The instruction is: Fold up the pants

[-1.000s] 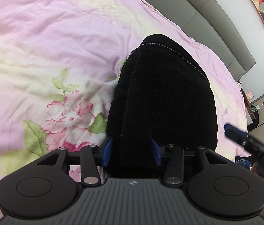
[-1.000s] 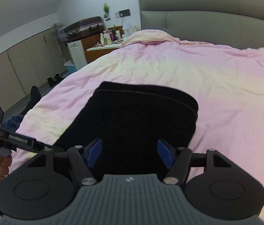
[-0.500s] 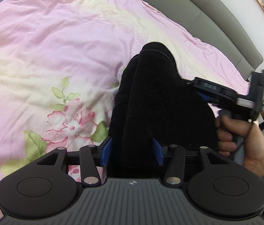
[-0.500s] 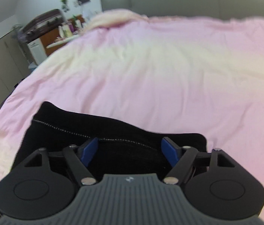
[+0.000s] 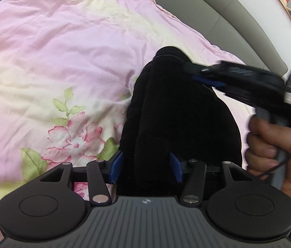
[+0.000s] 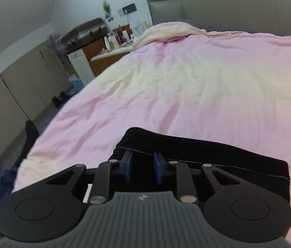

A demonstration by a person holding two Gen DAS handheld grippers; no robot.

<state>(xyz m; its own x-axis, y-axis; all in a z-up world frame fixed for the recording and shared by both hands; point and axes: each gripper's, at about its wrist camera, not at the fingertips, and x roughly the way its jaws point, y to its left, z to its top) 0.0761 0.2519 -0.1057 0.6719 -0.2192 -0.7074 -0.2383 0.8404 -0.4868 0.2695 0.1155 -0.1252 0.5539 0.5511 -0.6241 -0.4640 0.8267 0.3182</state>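
Two claws at work on black pants [image 5: 178, 111], folded into a narrow stack on the pink bed [image 5: 52, 51]. Near end: left claw [image 5: 145, 169] opening, cloth bunched between its blue pads. Far end, by the stitched hem: right claw [image 6: 143, 166] closing, pads narrow with fabric between; firm grip not confirmed. Likely step: final fold. Next calls for lifting the hem toward the near end.
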